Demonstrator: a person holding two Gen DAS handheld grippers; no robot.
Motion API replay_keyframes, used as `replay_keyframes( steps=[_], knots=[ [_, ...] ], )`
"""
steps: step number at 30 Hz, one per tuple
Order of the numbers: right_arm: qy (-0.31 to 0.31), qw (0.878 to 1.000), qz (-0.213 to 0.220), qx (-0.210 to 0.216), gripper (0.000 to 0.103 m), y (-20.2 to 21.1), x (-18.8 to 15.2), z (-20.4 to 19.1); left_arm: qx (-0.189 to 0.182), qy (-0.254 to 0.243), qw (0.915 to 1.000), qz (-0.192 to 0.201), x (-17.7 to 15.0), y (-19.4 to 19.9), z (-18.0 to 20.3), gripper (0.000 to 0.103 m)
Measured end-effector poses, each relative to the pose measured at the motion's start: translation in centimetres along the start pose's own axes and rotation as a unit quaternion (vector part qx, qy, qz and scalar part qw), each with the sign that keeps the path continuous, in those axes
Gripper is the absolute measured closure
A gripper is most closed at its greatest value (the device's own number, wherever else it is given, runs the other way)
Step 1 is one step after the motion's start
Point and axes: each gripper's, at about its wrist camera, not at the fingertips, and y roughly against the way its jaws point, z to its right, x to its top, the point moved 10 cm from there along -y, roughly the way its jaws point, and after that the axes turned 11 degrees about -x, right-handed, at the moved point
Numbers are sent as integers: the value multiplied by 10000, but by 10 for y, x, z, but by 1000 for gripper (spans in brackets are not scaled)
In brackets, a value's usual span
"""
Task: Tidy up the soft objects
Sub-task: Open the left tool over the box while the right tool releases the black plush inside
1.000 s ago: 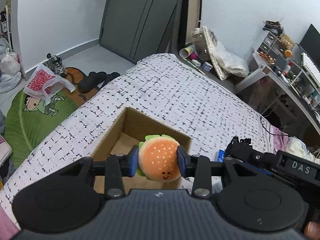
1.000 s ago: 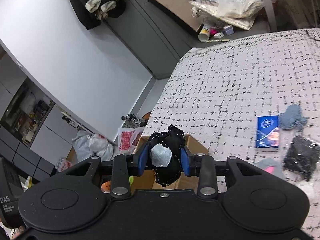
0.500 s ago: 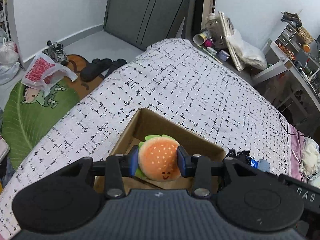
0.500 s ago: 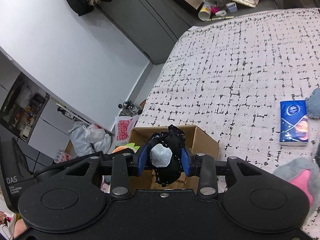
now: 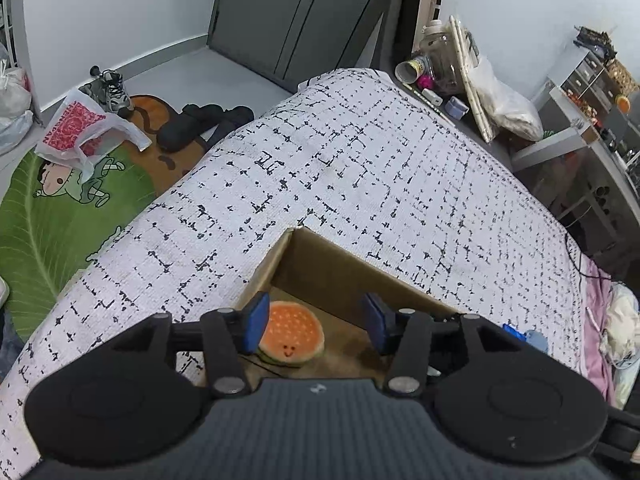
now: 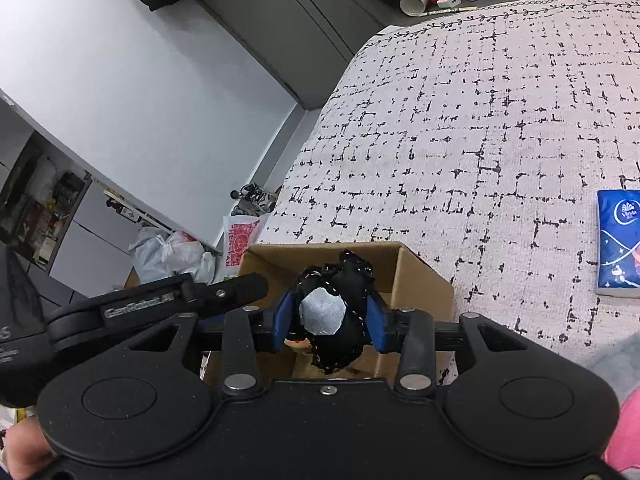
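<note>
Release step: left gripper (image 5: 314, 322) fingers spreading, burger plush (image 5: 291, 338) dropped in box (image 5: 340, 276) at its 7 o'clock corner; right gripper (image 6: 330, 318) fingers, just opening, flank black plush (image 6: 338, 320); next, let it fall.

Bed (image 5: 360, 168) with white black-flecked cover; open cardboard box (image 5: 340, 276) near its edge, blue tissue pack (image 6: 618, 248) lying well apart.
</note>
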Motion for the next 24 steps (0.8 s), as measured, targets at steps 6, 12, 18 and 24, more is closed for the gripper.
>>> replay_keyframes(
  steps=[6, 12, 18, 24],
  knots=[
    [-47, 9999, 102, -40, 37, 9, 2, -2, 150, -54, 9998, 90, 3, 17, 1, 35],
    [-5, 9993, 325, -156, 22, 32, 4, -3, 248, -155, 9995, 122, -6, 36, 8, 24],
    [17, 9982, 555, -217, 12, 61, 6, 1, 374, -288, 9986, 242, -13, 61, 18, 19],
    [41, 9972, 697, -277, 4, 90, 3, 9, 328, -447, 9974, 464, -18, 84, 36, 8]
  ],
)
